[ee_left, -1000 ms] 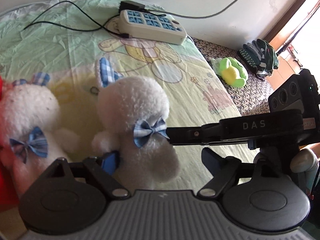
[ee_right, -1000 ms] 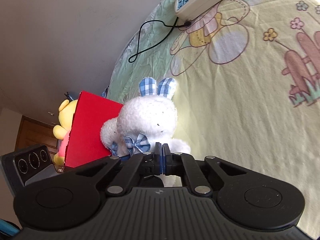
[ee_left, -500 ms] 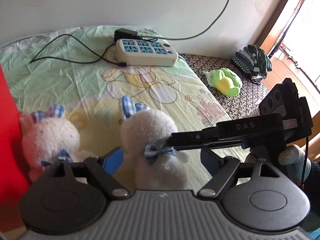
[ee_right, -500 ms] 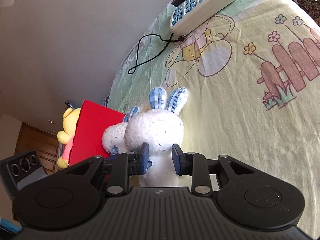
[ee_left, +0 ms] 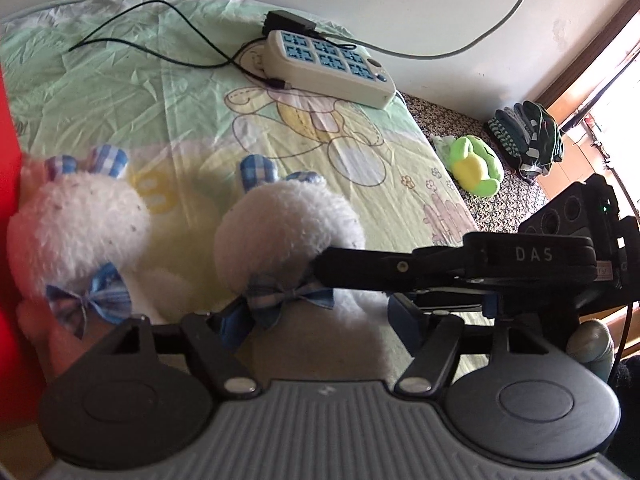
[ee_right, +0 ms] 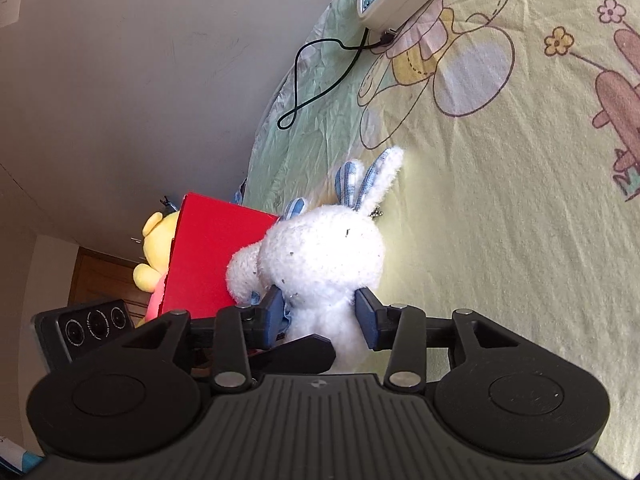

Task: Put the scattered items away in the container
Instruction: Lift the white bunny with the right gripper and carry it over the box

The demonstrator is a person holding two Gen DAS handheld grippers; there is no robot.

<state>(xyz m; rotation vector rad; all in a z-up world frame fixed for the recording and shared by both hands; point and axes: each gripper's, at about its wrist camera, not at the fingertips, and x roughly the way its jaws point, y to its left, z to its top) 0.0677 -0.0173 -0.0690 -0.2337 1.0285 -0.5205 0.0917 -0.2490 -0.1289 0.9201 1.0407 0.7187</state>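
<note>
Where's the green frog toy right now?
In the left wrist view the green frog toy lies far right on the dark patterned cloth, between the sheet's edge and the striped gloves.
</note>
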